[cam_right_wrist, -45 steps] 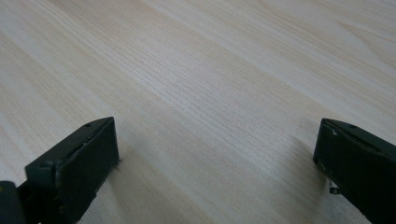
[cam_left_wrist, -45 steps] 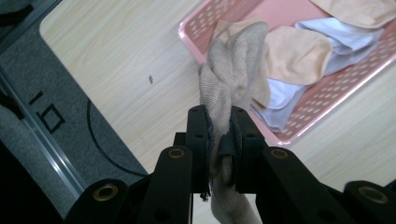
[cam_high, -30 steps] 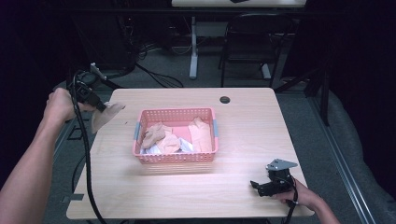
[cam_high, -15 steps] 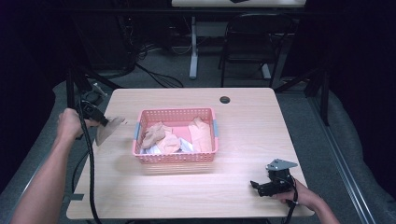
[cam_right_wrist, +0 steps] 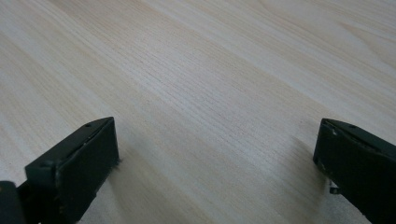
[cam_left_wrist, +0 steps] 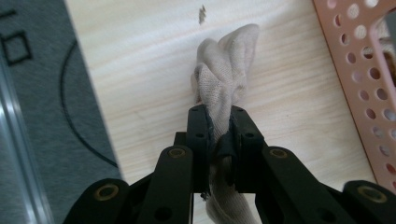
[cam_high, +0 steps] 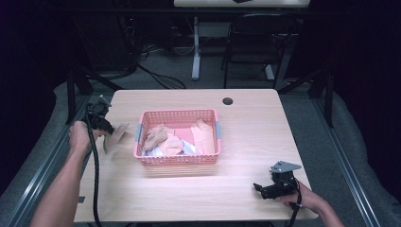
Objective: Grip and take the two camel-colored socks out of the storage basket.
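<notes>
My left gripper (cam_left_wrist: 219, 122) is shut on a beige sock (cam_left_wrist: 224, 79), pinched between its black jaws. In the high view that sock (cam_high: 115, 135) hangs from the left gripper (cam_high: 108, 130) just above the table's left side, beside the pink basket (cam_high: 177, 160). The basket holds several more beige and peach socks (cam_high: 165, 139). My right gripper (cam_high: 261, 188) rests low at the table's front right. In the right gripper view its jaws stand wide apart over bare wood (cam_right_wrist: 210, 116), with nothing between them (cam_right_wrist: 215, 158).
The wooden table (cam_high: 246, 127) has a round cable hole (cam_high: 228, 100) at the back. A grey floor mat (cam_left_wrist: 42, 93) lies past the table's left edge. A chair and cables stand behind the table in the dark.
My left hand has come down and toward the table's front with the sock, from above the back left corner to beside the basket. The right gripper has stayed put.
</notes>
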Tool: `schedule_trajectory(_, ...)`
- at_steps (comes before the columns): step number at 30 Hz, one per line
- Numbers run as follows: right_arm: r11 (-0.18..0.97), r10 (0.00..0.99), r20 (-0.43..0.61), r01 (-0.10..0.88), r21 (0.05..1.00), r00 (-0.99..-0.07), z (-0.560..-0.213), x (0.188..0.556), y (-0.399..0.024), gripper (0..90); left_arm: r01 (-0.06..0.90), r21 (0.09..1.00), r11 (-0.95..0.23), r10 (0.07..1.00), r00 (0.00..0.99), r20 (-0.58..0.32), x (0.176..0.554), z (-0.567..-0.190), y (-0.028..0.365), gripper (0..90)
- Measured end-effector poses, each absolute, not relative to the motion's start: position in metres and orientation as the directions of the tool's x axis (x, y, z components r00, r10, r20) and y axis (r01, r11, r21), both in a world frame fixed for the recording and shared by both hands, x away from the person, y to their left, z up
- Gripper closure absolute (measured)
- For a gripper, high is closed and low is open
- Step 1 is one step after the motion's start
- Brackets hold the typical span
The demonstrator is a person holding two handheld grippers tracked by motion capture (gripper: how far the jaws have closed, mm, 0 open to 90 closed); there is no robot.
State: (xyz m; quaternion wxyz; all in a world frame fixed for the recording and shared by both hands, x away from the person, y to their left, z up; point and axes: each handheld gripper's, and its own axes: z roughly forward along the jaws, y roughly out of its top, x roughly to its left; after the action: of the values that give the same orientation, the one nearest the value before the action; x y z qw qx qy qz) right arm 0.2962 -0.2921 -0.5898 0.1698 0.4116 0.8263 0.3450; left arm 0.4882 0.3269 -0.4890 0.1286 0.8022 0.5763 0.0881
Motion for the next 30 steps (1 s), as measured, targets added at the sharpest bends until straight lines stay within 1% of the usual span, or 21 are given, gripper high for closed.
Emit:
schedule_trajectory(2, 0.424, 0.798, 0.001, 0.563, 0.709, -0.602, -0.59, 0.296, -0.292, 0.0, 0.908, 0.301, -0.29, 0.952, 0.305, -0.001, 0.488, -0.498, 0.329, 80.0)
schedule_trajectory(3, 0.429, 0.795, 0.0, 0.563, 0.706, -0.606, -0.589, 0.296, -0.292, 0.0, 0.915, 0.298, -0.271, 0.956, 0.291, -0.025, 0.488, -0.503, 0.331, 79.9)
schedule_trajectory(6, 0.429, 0.795, 0.0, 0.563, 0.706, -0.606, -0.589, 0.296, -0.292, 0.0, 0.922, 0.296, -0.249, 0.962, 0.271, -0.037, 0.489, -0.508, 0.334, 78.8)
schedule_trajectory(9, 0.43, 0.796, -0.002, 0.563, 0.705, -0.606, -0.589, 0.296, -0.293, 0.0, 0.929, 0.278, -0.246, 0.962, 0.269, -0.05, 0.49, -0.511, 0.334, 74.9)
schedule_trajectory(10, 0.431, 0.795, -0.002, 0.563, 0.705, -0.606, -0.589, 0.296, -0.293, 0.0, 0.932, 0.268, -0.244, 0.963, 0.266, -0.049, 0.491, -0.512, 0.334, 71.2)
schedule_trajectory(11, 0.427, 0.796, 0.001, 0.563, 0.707, -0.605, -0.59, 0.296, -0.292, 0.0, 0.935, 0.266, -0.233, 0.967, 0.253, -0.043, 0.491, -0.513, 0.333, 65.5)
schedule_trajectory(12, 0.424, 0.798, 0.003, 0.564, 0.709, -0.603, -0.59, 0.296, -0.292, 0.0, 0.936, 0.271, -0.224, 0.97, 0.242, -0.035, 0.491, -0.512, 0.333, 56.0)
schedule_trajectory(14, 0.43, 0.795, -0.001, 0.563, 0.705, -0.607, -0.589, 0.296, -0.293, 0.0, 0.927, 0.314, -0.205, 0.973, 0.227, -0.037, 0.489, -0.508, 0.333, 30.8)
schedule_trajectory(15, 0.43, 0.795, -0.001, 0.563, 0.705, -0.607, -0.589, 0.296, -0.293, 0.0, 0.927, 0.314, -0.205, 0.973, 0.227, -0.037, 0.489, -0.508, 0.333, 25.2)
schedule_trajectory(16, 0.43, 0.795, -0.001, 0.563, 0.706, -0.607, -0.589, 0.296, -0.293, 0.0, 0.908, 0.362, -0.21, 0.971, 0.238, -0.035, 0.485, -0.498, 0.334, 16.9)
schedule_trajectory(18, 0.431, 0.796, -0.003, 0.563, 0.705, -0.606, -0.589, 0.296, -0.293, 0.0, 0.888, 0.397, -0.232, 0.965, 0.261, -0.019, 0.48, -0.488, 0.332, 11.8)
schedule_trajectory(20, 0.431, 0.795, -0.003, 0.563, 0.705, -0.606, -0.589, 0.296, -0.293, 0.0, 0.868, 0.421, -0.263, 0.958, 0.288, 0.006, 0.476, -0.479, 0.328, 2.8)
schedule_trajectory(21, 0.43, 0.795, 0.0, 0.563, 0.705, -0.607, -0.589, 0.296, -0.293, 0.0, 0.858, 0.429, -0.282, 0.952, 0.305, 0.016, 0.473, -0.474, 0.325, 0.7)
schedule_trajectory(24, 0.43, 0.795, 0.0, 0.563, 0.706, -0.607, -0.589, 0.296, -0.293, 0.0, 0.829, 0.459, -0.32, 0.94, 0.339, 0.043, 0.466, -0.462, 0.318, 0.1)
schedule_trajectory(30, 0.43, 0.795, -0.001, 0.563, 0.706, -0.606, -0.589, 0.296, -0.293, 0.0, 0.799, 0.479, -0.364, 0.92, 0.389, 0.051, 0.456, -0.445, 0.307, 0.0)
